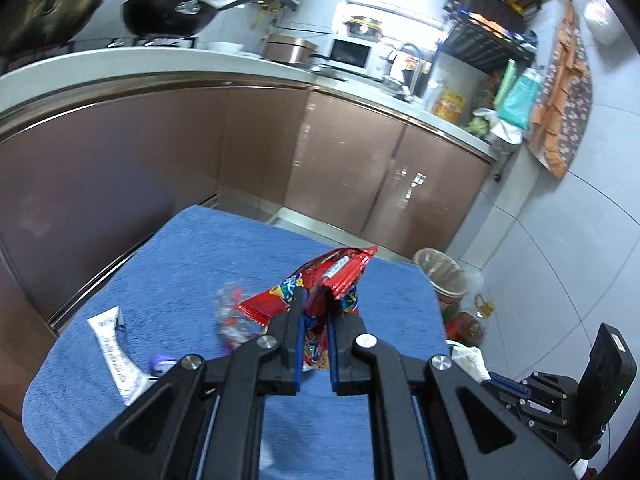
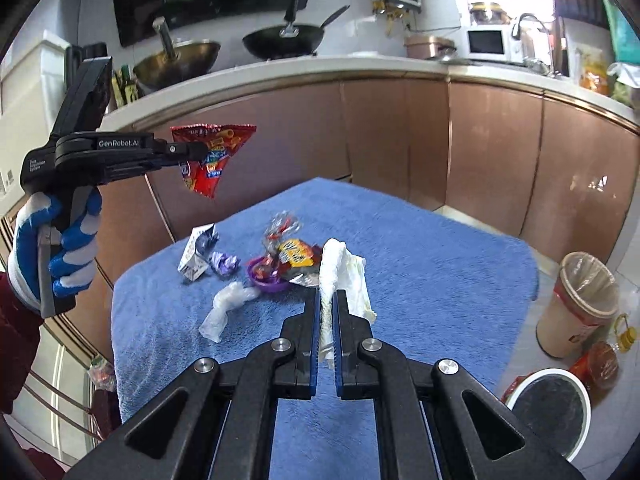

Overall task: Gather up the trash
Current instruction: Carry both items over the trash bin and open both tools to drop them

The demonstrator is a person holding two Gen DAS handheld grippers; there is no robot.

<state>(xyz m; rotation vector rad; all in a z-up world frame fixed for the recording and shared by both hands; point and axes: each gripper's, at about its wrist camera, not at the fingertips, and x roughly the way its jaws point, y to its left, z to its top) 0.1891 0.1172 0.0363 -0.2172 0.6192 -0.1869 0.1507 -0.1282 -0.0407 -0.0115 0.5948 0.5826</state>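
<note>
Overhead first, left wrist view: left claw (image 1: 316, 312) clamped on a red snack bag (image 1: 334, 280), bag lifted clear above the blue towel (image 1: 180, 272) that covers the counter. White tube wrapper (image 1: 116, 354) lies flat on the towel at lower left; a crumpled clear wrapper (image 1: 232, 312), blurred, sits just left of the claw. Lined trash bin (image 1: 442, 276) stands on the floor past the towel's right edge. Right-hand device (image 1: 580, 396) low at far right.

Right wrist view: right claw (image 2: 329, 300) pinched on a white crumpled tissue (image 2: 344, 280), held above the towel (image 2: 440, 260). Left claw (image 2: 200, 151) at upper left, gripped by a blue-and-white gloved hand (image 2: 60, 256), snack bag (image 2: 214, 156) hanging in air well above the counter. On the towel: small white carton (image 2: 196, 256), purple foil ball (image 2: 224, 262), purple cup (image 2: 266, 276), yellow snack wrapper (image 2: 294, 254), clear plastic glove (image 2: 228, 308). Trash bin (image 2: 580, 304) on floor at right.
</note>
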